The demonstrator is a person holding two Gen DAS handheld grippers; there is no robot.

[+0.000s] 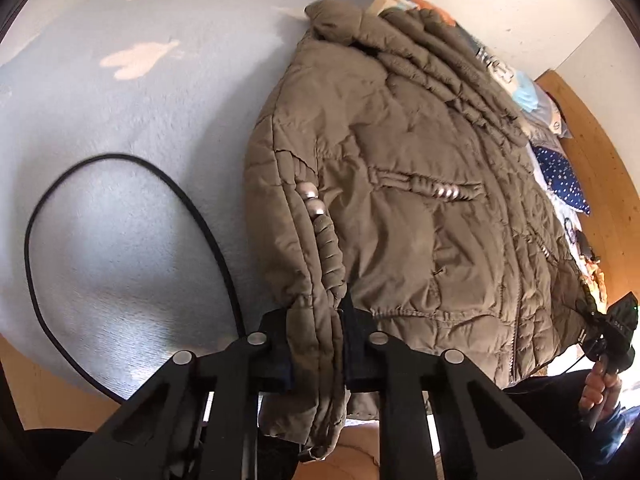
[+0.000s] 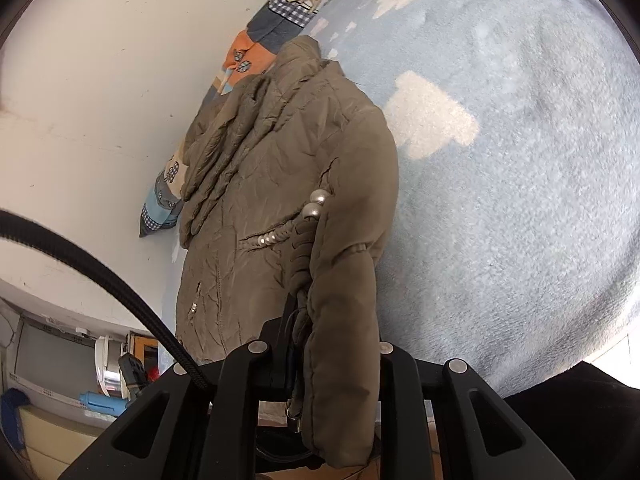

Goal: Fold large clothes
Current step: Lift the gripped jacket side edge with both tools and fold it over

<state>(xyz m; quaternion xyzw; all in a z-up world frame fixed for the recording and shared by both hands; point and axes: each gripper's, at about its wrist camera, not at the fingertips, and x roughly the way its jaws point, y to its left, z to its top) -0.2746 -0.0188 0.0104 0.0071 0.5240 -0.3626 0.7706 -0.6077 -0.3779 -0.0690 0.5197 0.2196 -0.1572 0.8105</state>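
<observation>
Your left tongs point(image 1: 316, 344) are pinching a thick bunched fold at the hem of the olive-brown puffer jacket point(image 1: 400, 184), the black fingers point(image 1: 276, 344) pressed into the padding on either side. Your right tongs point(image 2: 332, 360) are likewise clamped on a bundled edge of the same jacket point(image 2: 280, 152), with a sleeve-like roll and a dark cord hanging between the fingers; a small metal cord end point(image 2: 294, 418) dangles below. In the left view your right hand point(image 1: 600, 388) shows at the far right, gripping its tool beside the jacket's lower corner.

The jacket is quilted, stitched in narrow channels, its matte shell crumpled and wrinkled. Gathered, ribbed trim runs along one edge, with round silver snaps point(image 1: 314, 200) set into it, and a second row of snaps point(image 1: 448, 191) sits at a slanted pocket. Beyond your grip the rest of the garment lies spread on the bed, collar end farthest from you.

The bed carries a pale blue fleece blanket point(image 1: 140, 128), fuzzy and soft, patterned with white cloud shapes point(image 2: 434, 116). A black cable point(image 1: 132, 160) loops across it to the left of the jacket. A patchwork quilt point(image 2: 276, 32) in orange, blue and grey checks lies bunched along the white wall point(image 2: 100, 80). A wooden bed frame point(image 1: 600, 152) curves along the far side.
</observation>
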